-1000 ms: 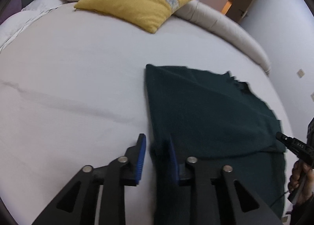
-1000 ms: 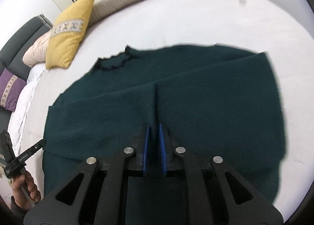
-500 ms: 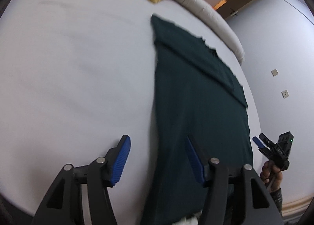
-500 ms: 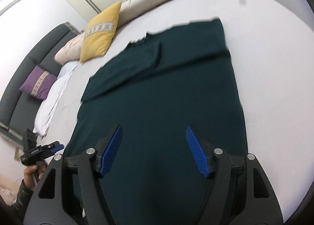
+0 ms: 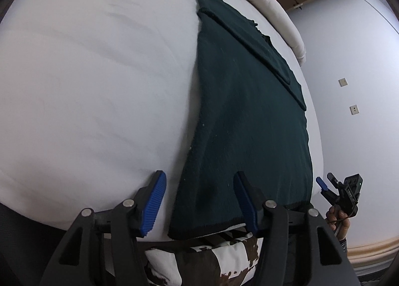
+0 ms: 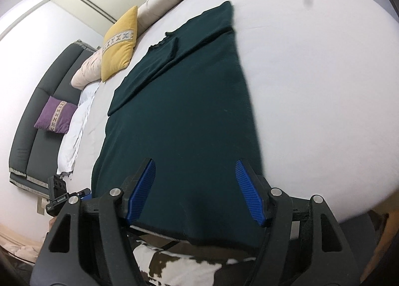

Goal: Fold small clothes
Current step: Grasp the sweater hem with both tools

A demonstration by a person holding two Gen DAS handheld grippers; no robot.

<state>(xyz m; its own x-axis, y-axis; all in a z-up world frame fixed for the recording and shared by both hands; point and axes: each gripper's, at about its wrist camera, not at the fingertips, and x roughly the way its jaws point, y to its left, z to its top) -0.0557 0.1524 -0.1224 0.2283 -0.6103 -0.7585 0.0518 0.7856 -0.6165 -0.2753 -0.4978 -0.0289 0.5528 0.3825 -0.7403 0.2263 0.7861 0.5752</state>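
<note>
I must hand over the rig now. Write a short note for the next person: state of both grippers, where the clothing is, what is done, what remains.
Left gripper: open, holding nothing, at the near left corner of the dark green sweater.
Right gripper: open, holding nothing, over the near hem.
The sweater lies flat and lengthwise on the white bed, with its near hem at the bed's edge.
Done: both sleeves are folded in across the far end, near the yellow pillow.
Left: probably grip the near hem corners and fold the body toward the collar.
</note>
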